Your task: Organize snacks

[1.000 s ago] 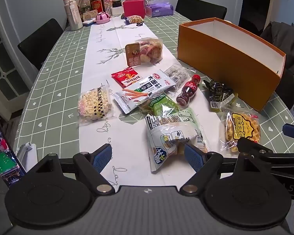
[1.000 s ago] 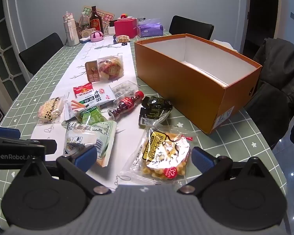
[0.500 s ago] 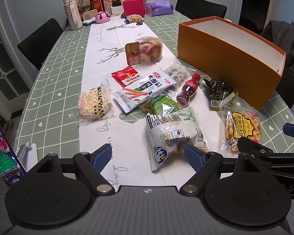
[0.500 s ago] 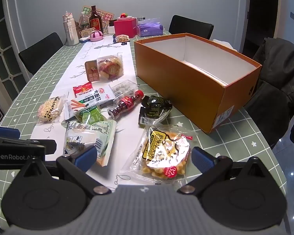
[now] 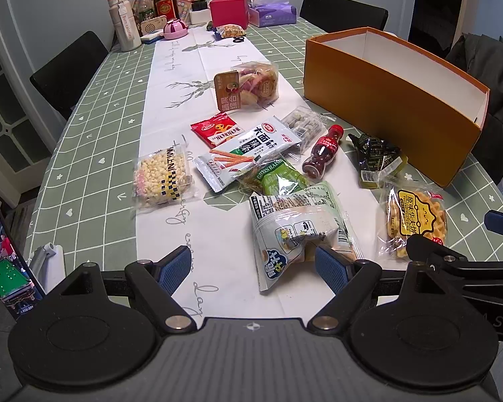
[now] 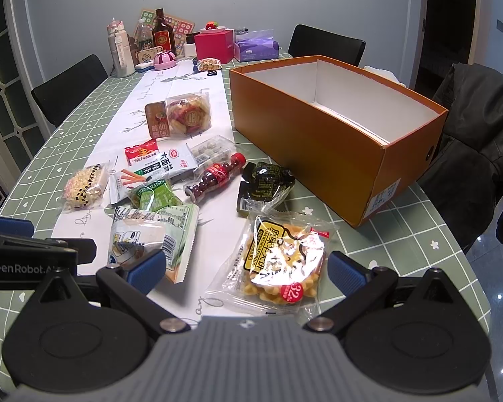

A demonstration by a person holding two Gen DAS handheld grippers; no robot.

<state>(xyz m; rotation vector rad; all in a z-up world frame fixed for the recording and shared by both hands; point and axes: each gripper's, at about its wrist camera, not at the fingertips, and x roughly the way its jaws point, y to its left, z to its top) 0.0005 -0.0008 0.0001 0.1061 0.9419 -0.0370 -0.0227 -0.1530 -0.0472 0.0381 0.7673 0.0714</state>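
Snacks lie scattered along a white runner point(image 5: 157, 107) on the green checked tabletop point(image 5: 94, 140), and both views look across them from the near edge. Farthest left sits a clear pack of puffed rice cake point(image 5: 161, 176), with a red sachet point(image 5: 216, 129) and a white-and-green packet of spicy strips point(image 5: 248, 154) just beside it. A green raisin bag point(image 5: 276, 177) touches the strip packet's near edge, and a large pale green-and-white bag point(image 5: 298, 231) lies nearest the left hand-held gripper point(image 5: 251, 269), whose blue-padded fingers stand wide apart and hold nothing. Farther back, a clear tub of mixed sweets point(image 5: 251, 85) stands upright on the runner. A small clear pack of round sweets point(image 5: 301, 124) and a little red-capped bottle point(image 5: 322, 152) lie on their sides near the middle. To the right of them rests a black crinkled pouch point(image 6: 263, 182), close to the wall of the orange box point(image 6: 318, 154). That box stands open on the tabletop, and its white inside shows no snacks in the part that is visible. A waffle pack point(image 6: 281, 261) lies just ahead of the right hand-held gripper point(image 6: 246, 269), between its spread fingers but not touched by them; this gripper too is open and carries nothing.
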